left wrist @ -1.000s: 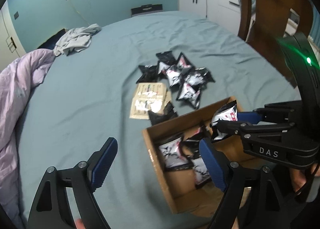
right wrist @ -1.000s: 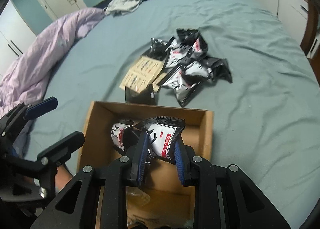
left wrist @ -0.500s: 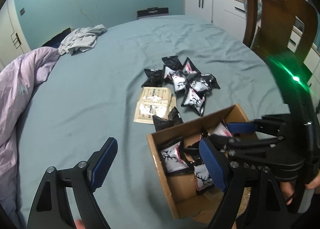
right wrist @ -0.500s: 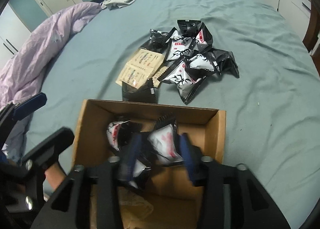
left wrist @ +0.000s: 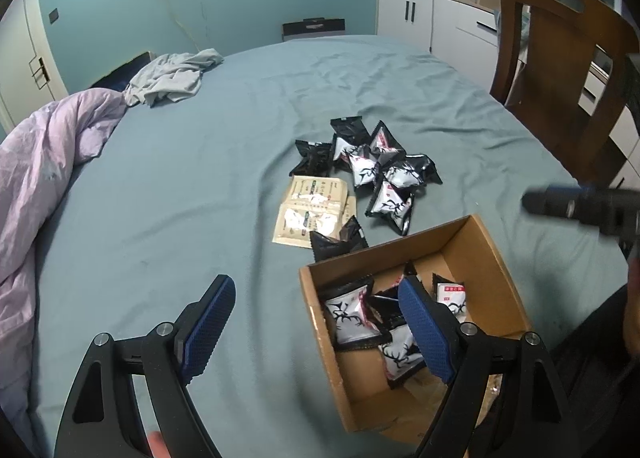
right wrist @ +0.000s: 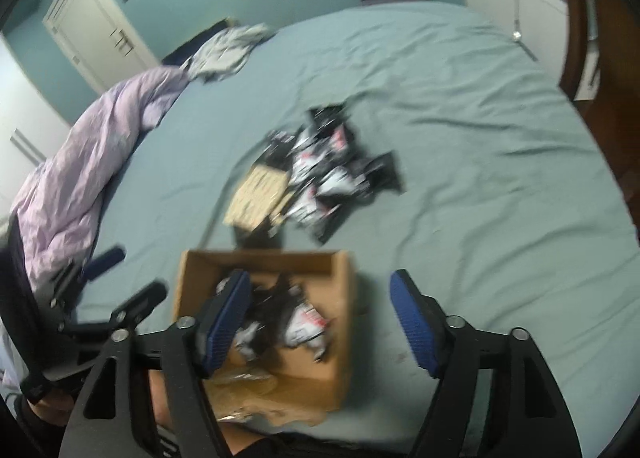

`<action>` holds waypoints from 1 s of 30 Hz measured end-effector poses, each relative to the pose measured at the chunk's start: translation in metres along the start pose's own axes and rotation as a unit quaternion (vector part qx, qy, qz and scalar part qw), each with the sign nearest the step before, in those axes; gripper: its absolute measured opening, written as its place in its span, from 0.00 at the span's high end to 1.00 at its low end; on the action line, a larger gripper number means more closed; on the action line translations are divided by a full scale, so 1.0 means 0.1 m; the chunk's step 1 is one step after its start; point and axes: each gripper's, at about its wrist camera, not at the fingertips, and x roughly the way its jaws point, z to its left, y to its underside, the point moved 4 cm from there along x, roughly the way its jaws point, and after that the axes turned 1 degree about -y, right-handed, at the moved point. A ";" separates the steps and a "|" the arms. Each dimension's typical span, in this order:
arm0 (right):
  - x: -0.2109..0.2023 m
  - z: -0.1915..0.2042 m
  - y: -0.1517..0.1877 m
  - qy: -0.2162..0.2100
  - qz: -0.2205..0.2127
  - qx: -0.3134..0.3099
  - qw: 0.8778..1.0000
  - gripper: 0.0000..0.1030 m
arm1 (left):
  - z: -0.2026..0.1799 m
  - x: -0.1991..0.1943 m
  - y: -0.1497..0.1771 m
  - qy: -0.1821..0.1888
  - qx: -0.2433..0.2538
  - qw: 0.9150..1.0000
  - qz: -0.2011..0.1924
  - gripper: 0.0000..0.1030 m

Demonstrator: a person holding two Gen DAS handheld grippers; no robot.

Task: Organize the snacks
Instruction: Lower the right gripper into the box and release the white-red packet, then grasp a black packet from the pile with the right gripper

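Right tongs (right wrist: pixel 324 322) now spread wide and empty, raised above the cardboard box (left wrist: pixel 486 248). The packet they pinched a second ago lies in the box among the other boxed packets (left wrist: pixel 352 314); one more snack filed. Left tongs (left wrist: pixel 316 326) spread, empty, beside the box as before. Loose pile of snack packets (left wrist: pixel 376 169) and tan sachets (left wrist: pixel 312 205) remain on the bed (left wrist: pixel 160 197), unchanged. Right view motion-blurred, so those tongs appear to be withdrawing.

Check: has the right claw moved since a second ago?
Yes. The right claw let go of the packet, opened, and pulled up and back from the cardboard box.
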 end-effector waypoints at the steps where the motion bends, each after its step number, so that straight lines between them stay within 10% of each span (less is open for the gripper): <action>1: -0.04 -0.11 -0.05 0.012 -0.013 0.009 1.000 0.26 | -0.01 0.01 0.00 0.002 -0.001 1.000 0.002 0.18; 6: 0.01 -0.30 -0.18 0.026 -0.037 0.047 0.998 0.25 | -0.04 0.05 0.01 0.002 0.001 1.000 0.013 0.18; 16: 1.09 -0.26 -0.52 -0.012 0.085 0.066 0.994 0.24 | -0.04 0.20 0.01 0.021 -0.006 0.999 0.045 0.18; 23: 1.51 -0.45 -0.81 0.074 0.089 0.055 0.992 0.24 | -0.01 0.26 0.02 0.032 -0.014 0.998 0.061 0.18; 30: 1.95 -0.46 -0.85 0.074 0.118 0.052 0.989 0.24 | 0.01 0.30 0.00 0.037 -0.020 0.997 0.066 0.18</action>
